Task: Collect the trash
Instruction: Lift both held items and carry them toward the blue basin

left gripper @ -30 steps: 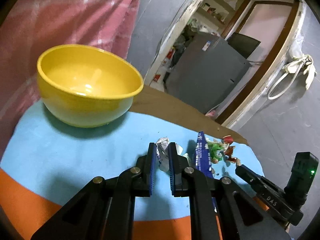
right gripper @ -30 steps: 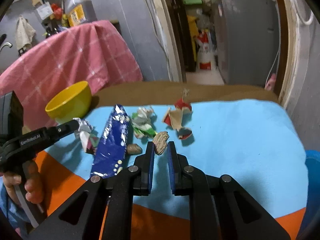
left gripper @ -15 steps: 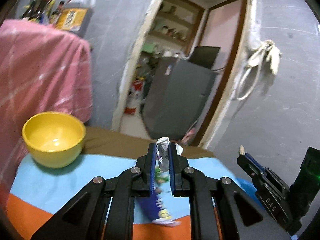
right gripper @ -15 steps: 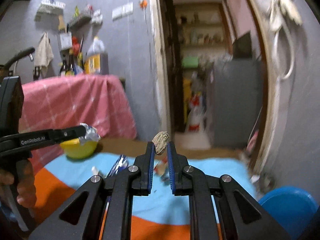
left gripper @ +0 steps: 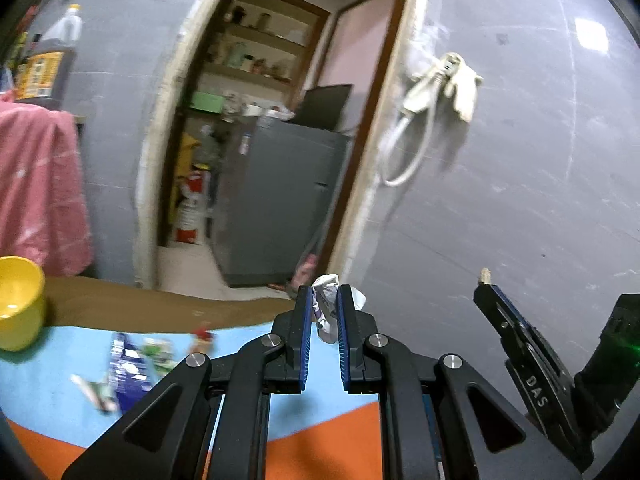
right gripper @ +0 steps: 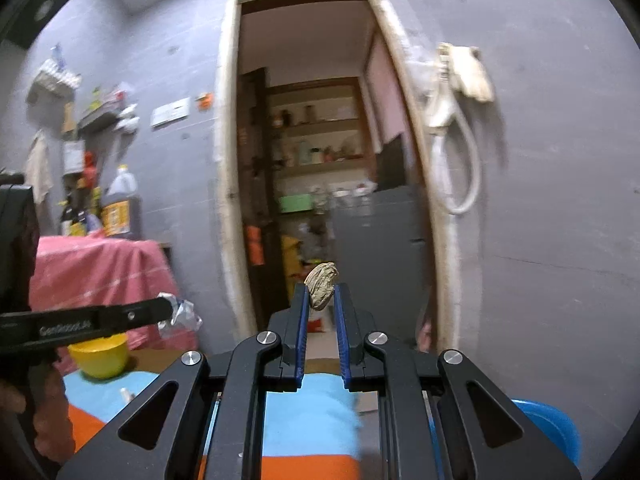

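My left gripper [left gripper: 323, 300] is shut on a crumpled white wrapper [left gripper: 326, 306] and holds it high above the table; it also shows from the side in the right wrist view [right gripper: 172, 308]. My right gripper [right gripper: 321, 298] is shut on a tan nut shell [right gripper: 321, 285], lifted in the air; its tip with the shell shows in the left wrist view [left gripper: 485, 278]. On the blue and orange cloth [left gripper: 60, 376] below lie a blue wrapper [left gripper: 126, 372] and green and red scraps [left gripper: 160, 354].
A yellow bowl [left gripper: 18, 308] stands at the table's left; it shows in the right wrist view [right gripper: 100, 354]. A blue bin [right gripper: 554, 428] sits low at the right. A pink cloth [left gripper: 36, 188] hangs at the left. A doorway with a grey fridge [left gripper: 276, 200] lies ahead.
Both grippers have lifted up from the table with their pieces and swung to the right. The table and bowl have dropped low in both views.
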